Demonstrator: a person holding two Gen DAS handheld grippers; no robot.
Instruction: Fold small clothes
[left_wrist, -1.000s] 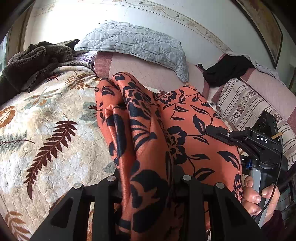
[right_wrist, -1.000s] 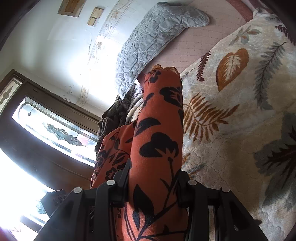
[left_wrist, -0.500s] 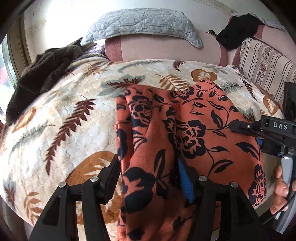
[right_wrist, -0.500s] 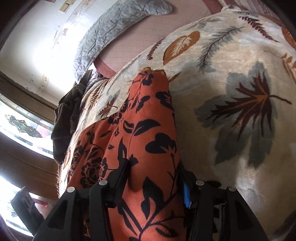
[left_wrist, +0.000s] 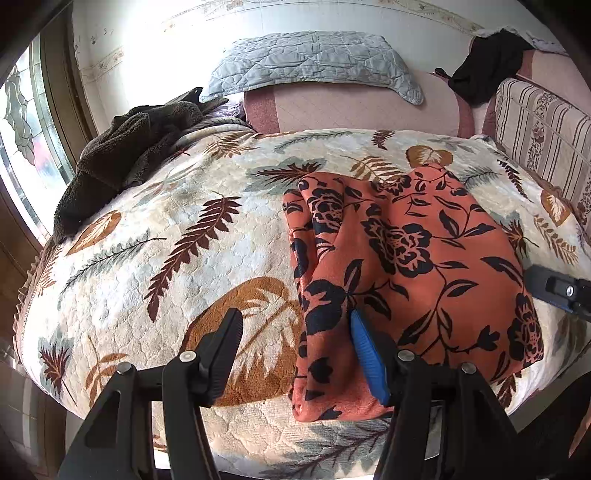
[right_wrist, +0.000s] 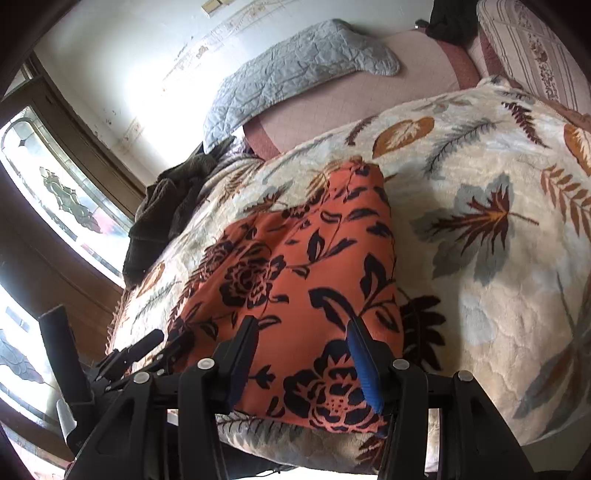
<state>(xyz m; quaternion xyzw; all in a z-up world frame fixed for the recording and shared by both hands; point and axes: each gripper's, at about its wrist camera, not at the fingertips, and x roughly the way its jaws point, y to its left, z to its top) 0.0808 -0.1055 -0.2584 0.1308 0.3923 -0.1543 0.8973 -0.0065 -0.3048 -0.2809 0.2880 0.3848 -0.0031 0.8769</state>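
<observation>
Two grippers, left gripper (left_wrist: 295, 332) and right gripper (right_wrist: 301, 341), stand released over the orange floral garment (left_wrist: 406, 266) lying at the leaf-print blanket's (left_wrist: 166, 258) near edge.

Leaf-print blanket (left_wrist: 155, 258) bears orange floral garment (left_wrist: 424, 258).

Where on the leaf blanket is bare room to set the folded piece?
Free: blanket between the orange floral garment and brown fleece heap; also right of the garment. Crowded: the left corner under the fleece.
</observation>
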